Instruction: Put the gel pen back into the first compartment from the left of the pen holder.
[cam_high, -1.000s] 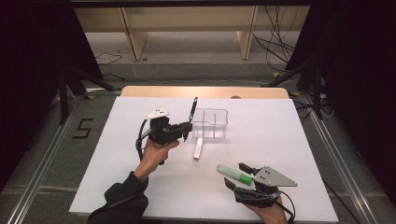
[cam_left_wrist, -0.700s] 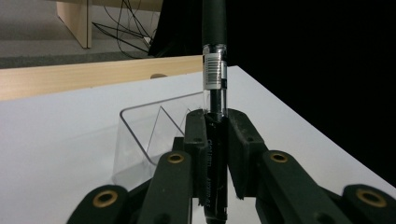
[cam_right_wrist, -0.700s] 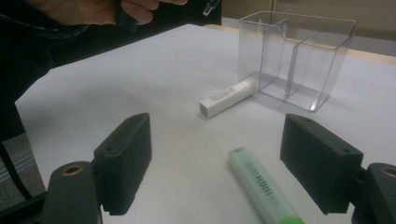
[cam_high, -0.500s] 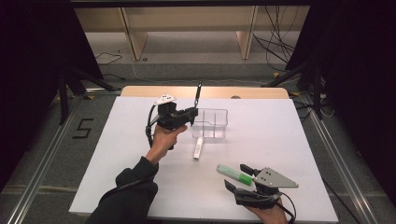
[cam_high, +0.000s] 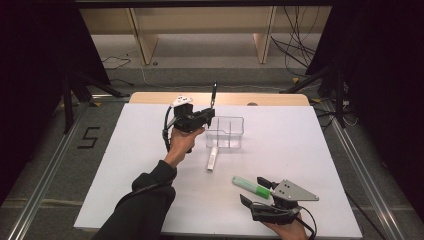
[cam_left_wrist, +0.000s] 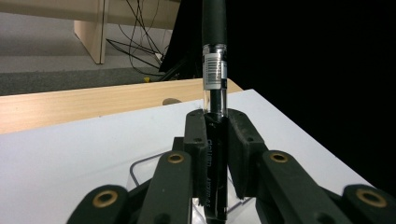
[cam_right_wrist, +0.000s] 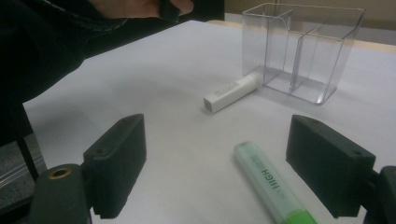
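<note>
My left gripper (cam_high: 207, 116) is shut on a black pen (cam_high: 214, 94) that stands upright, its tip above the left edge of the clear divided box (cam_high: 229, 132). In the left gripper view the pads clamp the pen (cam_left_wrist: 215, 70) low on its barrel, with the box's rim (cam_left_wrist: 140, 172) just beneath. My right gripper (cam_high: 252, 191) rests near the table's front edge. Its jaws have just been opening and stand wide apart (cam_right_wrist: 222, 163). A green highlighter (cam_right_wrist: 268, 184) lies on the table between them, untouched by the pads.
A white capped marker (cam_high: 212, 159) lies on the white tabletop (cam_high: 125, 170) just in front of the box, also visible as the white marker (cam_right_wrist: 231, 91) beside the clear box (cam_right_wrist: 299, 51). A dark sleeve (cam_high: 145, 200) reaches in from the bottom. Wooden shelving stands beyond the table.
The left gripper carried the upright pen away from the person and to the right, up to the box's left edge. The right hand stayed put, with its jaws slightly wider.
</note>
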